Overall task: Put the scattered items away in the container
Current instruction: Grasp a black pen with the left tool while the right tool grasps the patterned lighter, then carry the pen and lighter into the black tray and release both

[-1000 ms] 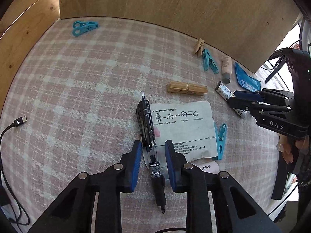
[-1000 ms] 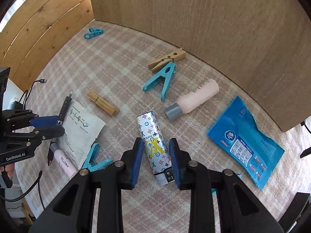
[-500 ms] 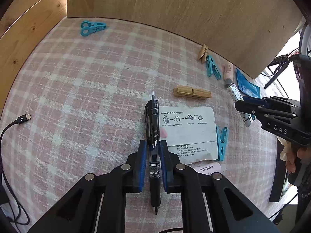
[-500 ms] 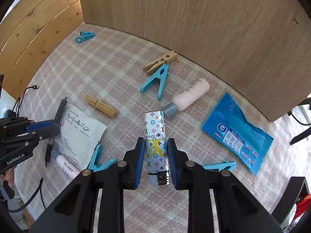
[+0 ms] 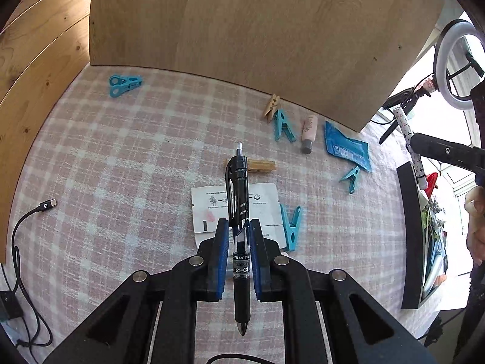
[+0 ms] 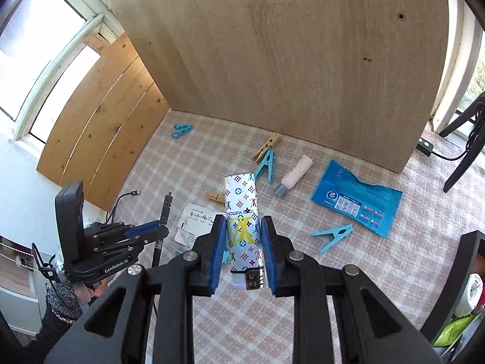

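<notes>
Low in the left wrist view, the left gripper [image 5: 238, 251] has just finished closing and pinches a black retractable pen [image 5: 239, 218] at its clear barrel, the tip pointing toward the bottom of the frame, the pen lifted off the pink plaid tablecloth [image 5: 121, 188]. Beyond it at centre lie a white paper packet [image 5: 263, 209], a turquoise clothespin [image 5: 292, 227] at its right edge, and a wooden clothespin [image 5: 260, 165] just above. At the far right edge stands the black container [image 5: 409, 227], with items inside. In the right wrist view, the right gripper [image 6: 242, 250] has also just closed, clamping a silver lighter with coloured monograms [image 6: 241, 212] upright and clear of the cloth. Farther up the frame lie a pale pink tube with a grey cap [image 6: 294, 176], a blue foil pouch [image 6: 357, 200] at right, and another turquoise clothespin [image 6: 333, 236] below it. A tall wooden board [image 6: 288, 60] fills the top.
</notes>
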A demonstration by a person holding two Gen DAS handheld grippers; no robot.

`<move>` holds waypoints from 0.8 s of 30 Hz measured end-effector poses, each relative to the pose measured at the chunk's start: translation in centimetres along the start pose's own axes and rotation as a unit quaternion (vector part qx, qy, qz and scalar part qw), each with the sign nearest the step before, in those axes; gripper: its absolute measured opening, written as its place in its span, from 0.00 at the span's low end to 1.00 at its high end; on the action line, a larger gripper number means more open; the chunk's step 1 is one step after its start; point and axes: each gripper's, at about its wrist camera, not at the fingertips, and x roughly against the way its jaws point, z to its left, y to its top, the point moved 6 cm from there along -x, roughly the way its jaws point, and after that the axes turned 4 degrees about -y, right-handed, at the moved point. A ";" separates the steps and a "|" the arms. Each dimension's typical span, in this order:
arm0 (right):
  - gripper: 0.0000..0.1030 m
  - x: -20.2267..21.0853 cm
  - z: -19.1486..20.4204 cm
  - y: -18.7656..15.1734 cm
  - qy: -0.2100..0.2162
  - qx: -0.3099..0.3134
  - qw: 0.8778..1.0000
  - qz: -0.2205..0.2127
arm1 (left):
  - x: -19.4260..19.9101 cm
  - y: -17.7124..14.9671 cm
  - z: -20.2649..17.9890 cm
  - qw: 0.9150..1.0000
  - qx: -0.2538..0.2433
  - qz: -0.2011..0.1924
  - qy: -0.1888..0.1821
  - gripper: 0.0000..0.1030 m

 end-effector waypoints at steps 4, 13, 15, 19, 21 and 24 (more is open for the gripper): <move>0.22 4.1 -3.9 -1.2 -0.046 -0.014 0.998 -0.035 | -0.5 0.7 -5.2 0.999 -0.042 -0.002 -0.029 0.12; 0.22 13.2 -16.2 -10.5 -0.145 -0.116 0.978 -0.091 | -2.1 0.7 -19.1 0.984 -0.145 0.010 -0.103 0.12; 0.22 15.4 -18.8 -13.1 -0.172 -0.143 0.969 -0.101 | -2.6 0.3 -22.5 0.978 -0.169 0.015 -0.120 0.12; 0.22 18.8 -23.4 -18.2 -0.218 -0.196 0.950 -0.107 | -3.9 -1.0 -29.7 0.964 -0.217 0.027 -0.152 0.12; 0.22 20.0 -25.2 -20.4 -0.238 -0.214 0.942 -0.104 | -4.4 -2.0 -33.1 0.956 -0.242 0.036 -0.164 0.12; 0.22 21.7 -27.4 -23.1 -0.267 -0.237 0.928 -0.105 | -4.9 -3.7 -38.0 0.941 -0.279 0.047 -0.184 0.12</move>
